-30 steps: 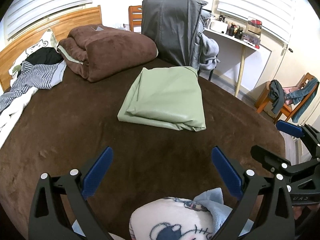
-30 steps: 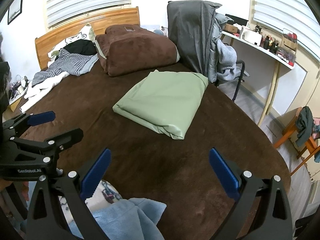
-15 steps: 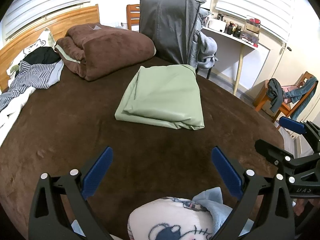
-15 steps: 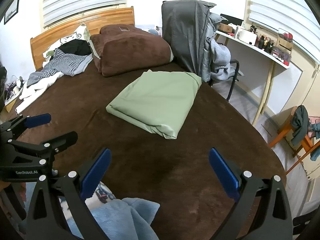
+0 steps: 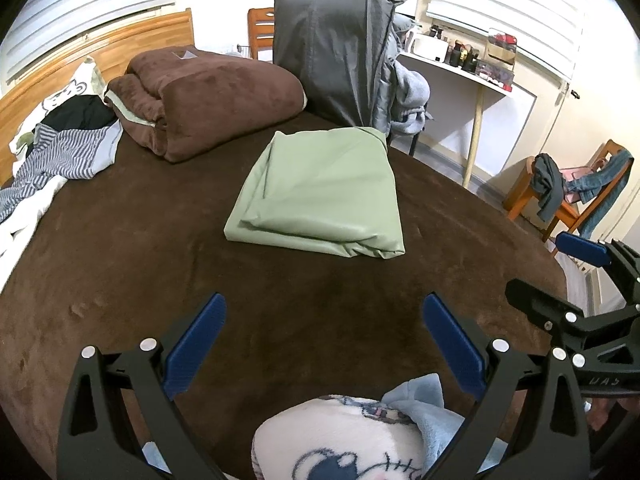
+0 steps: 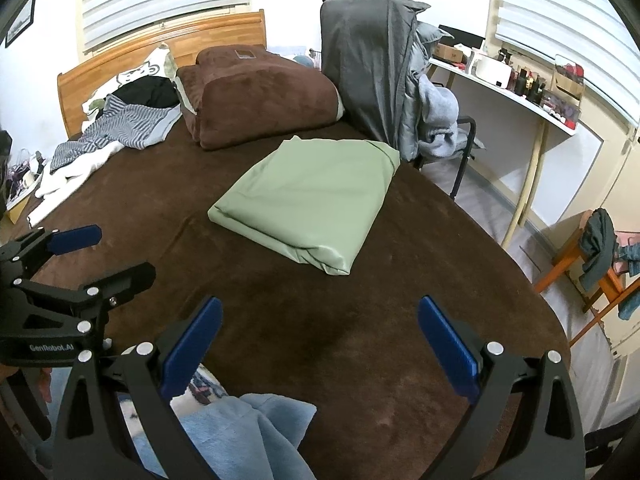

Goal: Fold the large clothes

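A folded light green garment (image 5: 320, 196) lies flat on the brown bed cover (image 5: 120, 248), in the middle of the bed; it also shows in the right wrist view (image 6: 308, 200). My left gripper (image 5: 322, 340) is open and empty, held back from the garment over the near part of the bed. My right gripper (image 6: 320, 340) is open and empty too, level with the left one. Each gripper shows at the edge of the other's view. Neither touches the garment.
A folded brown blanket (image 5: 208, 96) lies behind the garment. Striped and white clothes (image 5: 60, 160) pile at the far left by the wooden headboard. A chair draped with a grey jacket (image 5: 336, 60) stands at the bed's far side. A desk and a wooden chair (image 5: 560, 196) stand right.
Both grippers have drawn slightly back and shifted; the green garment sits a little further off and has not moved on the bed. Both grippers stay open.
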The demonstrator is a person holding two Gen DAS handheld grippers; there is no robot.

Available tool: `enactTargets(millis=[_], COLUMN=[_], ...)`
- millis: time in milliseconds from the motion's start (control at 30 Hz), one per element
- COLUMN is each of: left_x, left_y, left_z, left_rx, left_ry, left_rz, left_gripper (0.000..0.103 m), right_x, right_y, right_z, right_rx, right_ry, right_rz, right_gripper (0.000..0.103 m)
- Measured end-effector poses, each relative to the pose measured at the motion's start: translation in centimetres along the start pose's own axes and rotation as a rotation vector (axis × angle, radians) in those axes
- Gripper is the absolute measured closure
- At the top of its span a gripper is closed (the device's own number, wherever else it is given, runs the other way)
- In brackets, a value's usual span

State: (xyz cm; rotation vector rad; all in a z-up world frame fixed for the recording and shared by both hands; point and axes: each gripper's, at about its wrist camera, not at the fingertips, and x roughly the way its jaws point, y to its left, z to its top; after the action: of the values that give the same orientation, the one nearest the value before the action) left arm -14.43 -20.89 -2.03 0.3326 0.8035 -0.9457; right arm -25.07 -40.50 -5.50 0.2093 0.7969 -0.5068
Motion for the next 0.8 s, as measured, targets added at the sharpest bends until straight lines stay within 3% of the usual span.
enactTargets(millis=[800], left_x=[0.12], left_y=[0.00], left_z=[-0.35], left_rx=[0.014], left_ry=[-0.002], left_rz=[0.007], left_gripper=[0.007], right_x=[0.49], right_y=[-0.13], right_z=[-0.54], right_rx=[0.009], right_ry=[0.011], right_rz=[-0.007], right_gripper=[0.006])
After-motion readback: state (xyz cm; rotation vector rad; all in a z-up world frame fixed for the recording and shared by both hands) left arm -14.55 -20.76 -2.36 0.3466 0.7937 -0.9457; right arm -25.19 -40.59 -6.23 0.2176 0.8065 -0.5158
